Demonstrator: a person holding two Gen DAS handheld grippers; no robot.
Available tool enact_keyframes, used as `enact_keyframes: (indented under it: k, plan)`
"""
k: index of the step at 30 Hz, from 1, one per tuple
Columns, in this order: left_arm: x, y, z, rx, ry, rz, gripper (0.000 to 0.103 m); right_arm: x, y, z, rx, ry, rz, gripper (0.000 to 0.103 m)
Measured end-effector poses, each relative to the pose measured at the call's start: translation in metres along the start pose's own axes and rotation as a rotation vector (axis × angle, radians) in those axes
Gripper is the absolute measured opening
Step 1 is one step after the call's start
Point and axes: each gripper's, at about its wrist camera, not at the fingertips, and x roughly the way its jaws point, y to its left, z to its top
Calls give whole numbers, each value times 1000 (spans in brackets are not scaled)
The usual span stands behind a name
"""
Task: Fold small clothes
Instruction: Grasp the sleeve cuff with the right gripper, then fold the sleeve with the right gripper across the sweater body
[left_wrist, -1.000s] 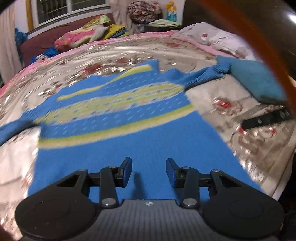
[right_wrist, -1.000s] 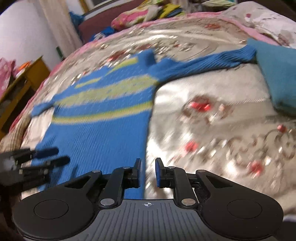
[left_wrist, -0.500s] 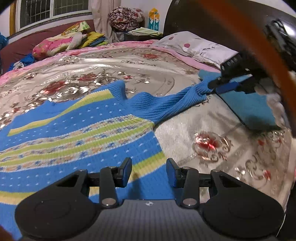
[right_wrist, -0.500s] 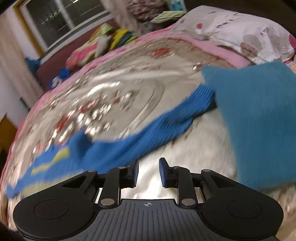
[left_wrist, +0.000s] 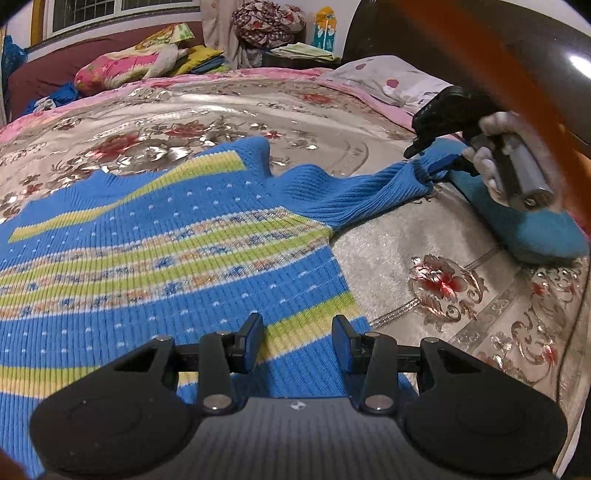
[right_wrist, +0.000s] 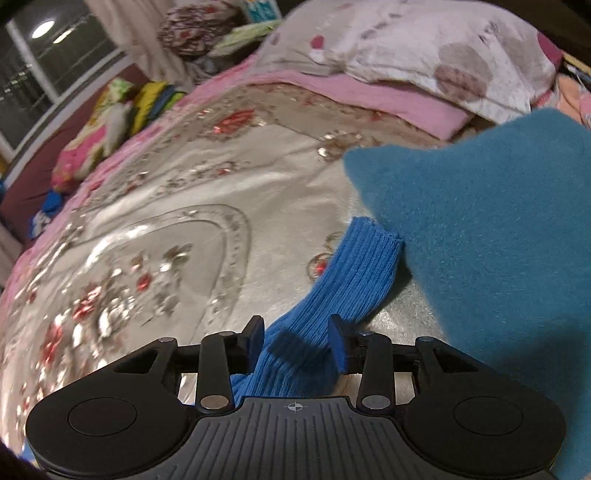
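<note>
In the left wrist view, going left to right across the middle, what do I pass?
Striped sweater → its plain blue sleeve → right tongs, jaws opening around the cuff → hand → teal cushion.

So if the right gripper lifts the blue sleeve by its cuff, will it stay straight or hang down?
It will probably hang limp: the sleeve is soft ribbed knit and already bends and wrinkles on the bedcover. It likely grips well, not slippery. The sweater may drag after it, since the sleeve is attached.
</note>
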Motion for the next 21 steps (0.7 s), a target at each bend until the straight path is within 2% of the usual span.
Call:
enact_keyframes:
  k: [8,9,10,11,12,13,17,21]
  plan:
    - [-9,4,-4,-15,-3,-3,46,16,8,7,-33,-25,-116,37]
    - [-11,5,-4,-20,-5,-4,46,16,5,7,-26,-24,-118,32]
    - [-12,6,-5,-25,-7,-5,46,14,1,7,-19,-26,-117,22]
    - [-14,6,-6,-29,-9,-5,46,13,-3,6,-16,-27,-116,16]
    - [-16,7,-7,-31,-10,-5,46,11,-7,5,-10,-26,-110,8]
    - [-17,8,-8,-32,-11,-4,46,7,-10,5,-1,-29,-97,6]
    - [-28,14,-11,-36,-24,5,46,-19,-17,3,27,-82,-8,5]
    - [-40,24,-13,-51,-44,10,46,-57,-5,2,17,-138,105,5]
